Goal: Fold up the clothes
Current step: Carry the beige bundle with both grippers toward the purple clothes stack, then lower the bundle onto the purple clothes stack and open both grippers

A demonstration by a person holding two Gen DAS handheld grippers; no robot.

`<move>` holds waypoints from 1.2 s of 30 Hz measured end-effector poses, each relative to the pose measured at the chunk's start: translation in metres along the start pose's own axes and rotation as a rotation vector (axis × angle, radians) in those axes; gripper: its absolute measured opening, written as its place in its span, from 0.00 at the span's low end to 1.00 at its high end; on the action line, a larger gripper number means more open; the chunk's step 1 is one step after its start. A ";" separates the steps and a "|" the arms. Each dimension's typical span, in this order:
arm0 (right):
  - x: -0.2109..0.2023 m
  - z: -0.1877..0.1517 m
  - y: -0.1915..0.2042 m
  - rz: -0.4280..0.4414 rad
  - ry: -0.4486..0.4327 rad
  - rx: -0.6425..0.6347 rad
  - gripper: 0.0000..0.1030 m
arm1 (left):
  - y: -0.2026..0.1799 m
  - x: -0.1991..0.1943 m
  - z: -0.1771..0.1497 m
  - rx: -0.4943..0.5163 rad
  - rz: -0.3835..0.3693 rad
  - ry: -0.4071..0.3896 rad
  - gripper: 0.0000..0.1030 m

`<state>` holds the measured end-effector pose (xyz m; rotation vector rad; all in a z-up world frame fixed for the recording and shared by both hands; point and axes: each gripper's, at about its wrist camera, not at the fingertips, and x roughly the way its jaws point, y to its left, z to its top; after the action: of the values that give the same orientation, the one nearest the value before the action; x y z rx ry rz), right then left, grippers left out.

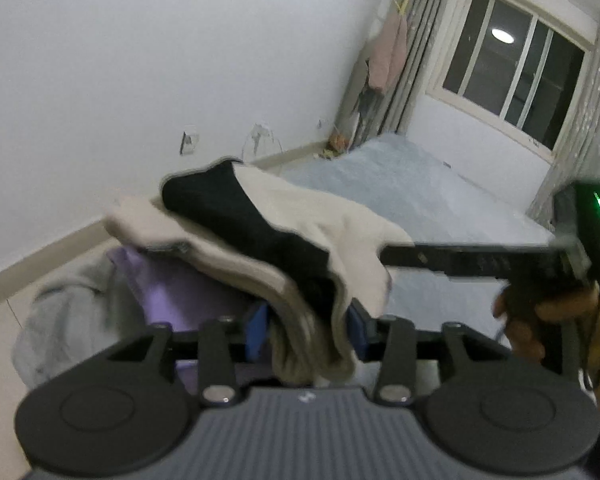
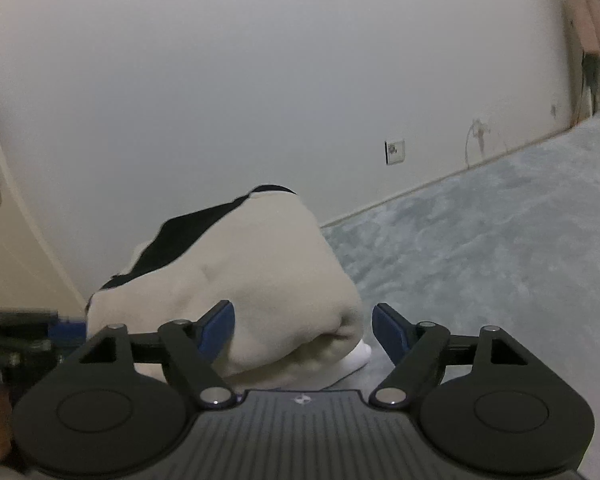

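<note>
While the left hand-held gripper (image 1: 308,330) pinches the bunched edge of the cream-and-black garment (image 1: 260,232), the right hand-held gripper (image 2: 302,330) stands apart around its folded end, apparently setting it on the bed (image 2: 500,240).

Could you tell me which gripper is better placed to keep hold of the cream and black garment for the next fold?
Left: the left gripper has the garment bunched between its pads; the right gripper stands open.

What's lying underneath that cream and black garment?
Under the cream and black garment a purple cloth shows, beside a grey one. The garment covers the rest of the purple cloth.
</note>
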<state>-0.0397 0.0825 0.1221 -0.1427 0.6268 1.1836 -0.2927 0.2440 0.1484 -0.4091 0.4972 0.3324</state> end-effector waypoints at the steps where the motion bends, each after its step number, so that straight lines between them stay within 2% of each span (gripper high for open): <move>1: -0.005 -0.001 0.007 -0.010 -0.006 -0.020 0.77 | 0.005 0.000 0.006 -0.007 -0.002 -0.009 0.51; 3: -0.012 -0.002 0.022 -0.021 -0.014 -0.069 0.79 | 0.012 -0.007 0.009 -0.023 -0.013 -0.017 0.53; 6: -0.017 -0.002 0.040 -0.057 -0.014 -0.110 0.79 | 0.014 -0.012 0.009 -0.016 0.013 -0.048 0.55; 9: -0.022 -0.002 0.055 -0.071 0.002 -0.112 0.79 | 0.008 -0.009 0.007 0.047 0.090 -0.069 0.69; 12: -0.019 -0.004 0.070 -0.077 0.025 -0.144 0.79 | 0.000 -0.005 0.002 0.087 0.137 -0.058 0.71; 15: -0.010 -0.009 0.077 -0.113 0.036 -0.159 0.79 | -0.003 -0.007 -0.004 0.100 0.180 -0.060 0.79; 22: -0.003 -0.025 0.103 -0.182 -0.023 -0.263 0.79 | -0.003 -0.019 -0.009 0.104 0.243 -0.078 0.80; 24: 0.003 -0.027 0.108 -0.163 -0.008 -0.278 0.78 | -0.003 -0.019 -0.010 0.119 0.262 -0.084 0.82; 26: 0.008 -0.033 0.112 -0.165 0.018 -0.286 0.79 | -0.003 -0.018 -0.011 0.133 0.284 -0.088 0.83; 31: 0.004 -0.034 0.112 -0.179 -0.009 -0.262 0.79 | -0.002 -0.021 -0.010 0.159 0.313 -0.107 0.95; 36: -0.011 -0.037 0.115 -0.188 -0.041 -0.213 0.79 | -0.005 -0.024 -0.008 0.177 0.333 -0.133 0.99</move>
<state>-0.1595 0.1032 0.1222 -0.3496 0.4396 1.0663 -0.3141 0.2308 0.1558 -0.1291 0.4593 0.6280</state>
